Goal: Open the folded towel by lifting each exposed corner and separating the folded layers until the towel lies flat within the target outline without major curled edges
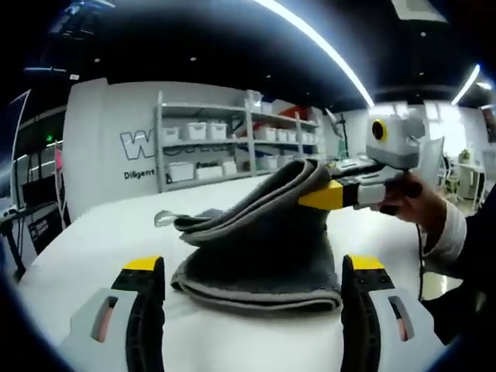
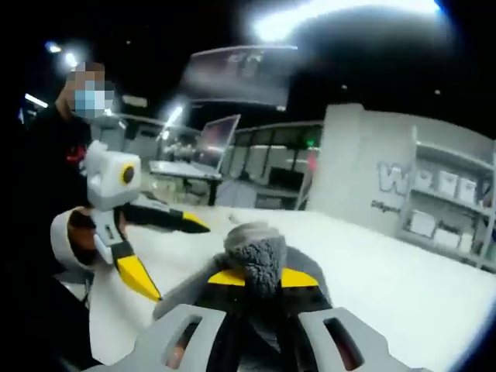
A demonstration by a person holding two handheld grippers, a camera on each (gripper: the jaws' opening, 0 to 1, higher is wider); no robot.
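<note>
My right gripper (image 2: 256, 277) is clamped on 1 corner of the grey towel (image 1: 263, 256), holding that layer above the white table (image 1: 93, 240) — my left gripper (image 1: 252, 267) stands spread, just before the folded stack.

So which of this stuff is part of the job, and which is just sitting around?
Part of the job:
grey towel
right tongs, shut on a lifted towel corner
left tongs, open
white table

Just about:
shelves with white bins
laptop
</note>
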